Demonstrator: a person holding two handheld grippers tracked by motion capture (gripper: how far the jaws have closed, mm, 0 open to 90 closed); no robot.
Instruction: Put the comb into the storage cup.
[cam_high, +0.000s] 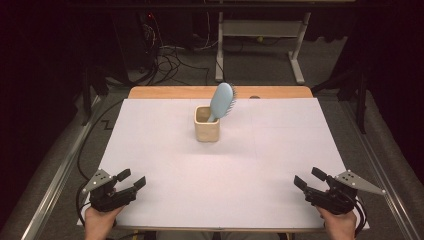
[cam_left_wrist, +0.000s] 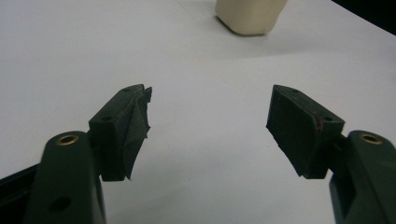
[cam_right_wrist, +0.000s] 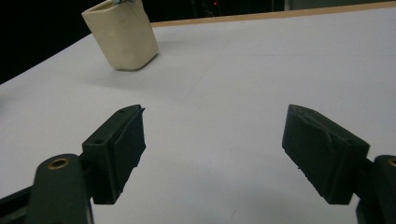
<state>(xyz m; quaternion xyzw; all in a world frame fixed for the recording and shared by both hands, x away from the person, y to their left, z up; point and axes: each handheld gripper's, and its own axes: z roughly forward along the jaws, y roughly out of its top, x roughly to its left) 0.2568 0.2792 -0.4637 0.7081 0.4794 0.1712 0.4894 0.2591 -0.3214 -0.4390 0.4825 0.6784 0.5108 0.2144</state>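
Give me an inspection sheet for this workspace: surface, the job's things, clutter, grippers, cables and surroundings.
Surface: white sheet over a wooden table, bare near both grippers.
Job's things: beige cup upright at the middle; blue hairbrush standing in it, head up, leaning right.
Clutter: nothing seen.
Grippers: left gripper and right gripper at the near corners, jaws open, nothing between them, apart from the cup.
Cables: gripper cable trailing off the left edge; tangled leads on the floor behind.
Surroundings: dark room, metal frame legs beyond the table.
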